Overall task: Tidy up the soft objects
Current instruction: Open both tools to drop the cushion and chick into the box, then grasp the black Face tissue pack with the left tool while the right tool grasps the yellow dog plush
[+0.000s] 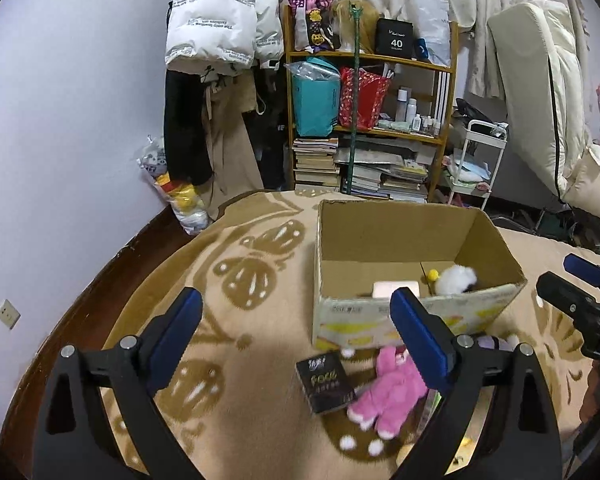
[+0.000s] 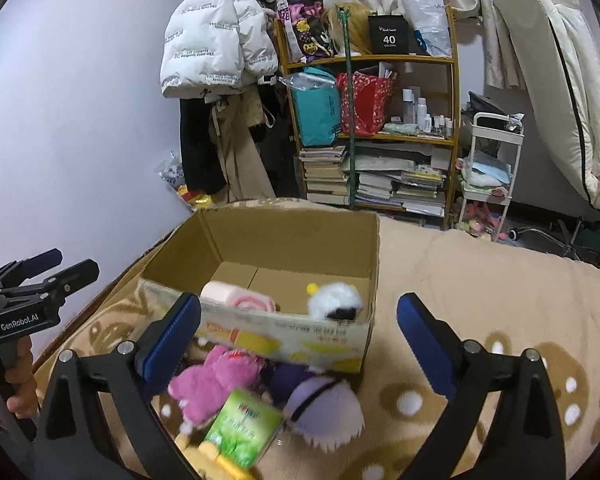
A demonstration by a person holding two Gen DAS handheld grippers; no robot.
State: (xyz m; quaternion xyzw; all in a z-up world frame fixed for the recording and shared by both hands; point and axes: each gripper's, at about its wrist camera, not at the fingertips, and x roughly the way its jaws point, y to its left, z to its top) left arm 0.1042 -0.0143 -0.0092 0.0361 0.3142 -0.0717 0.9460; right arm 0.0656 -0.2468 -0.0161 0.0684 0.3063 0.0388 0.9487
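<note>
Both the left gripper [image 1: 296, 324] and the right gripper [image 2: 300, 332] hang released, jaws spread, gripping nothing. The pink plush [image 2: 216, 380] lies on the blanket [image 2: 480, 288] just before the cardboard box [image 2: 300, 240], beside a purple plush [image 2: 324, 408]; a white plush [image 2: 334, 300] sits inside the box.

Lighting: even indoor light, moderately bright, slightly cool; source outside both views. Shadows: soft, under the cardboard box [image 1: 416, 312] and beneath the gripper arms on the blanket [image 1: 240, 400]. Glare: mild sheen on the white puffer jacket [image 2: 216, 36]. Blur: motion smear on the pink plush toy [image 2: 216, 380] and green packet [image 2: 242, 430]. Distortion: strong fisheye bending toward the edges, black vignette in corners. Shelf [image 1: 370, 120] reasonably sharp.
</note>
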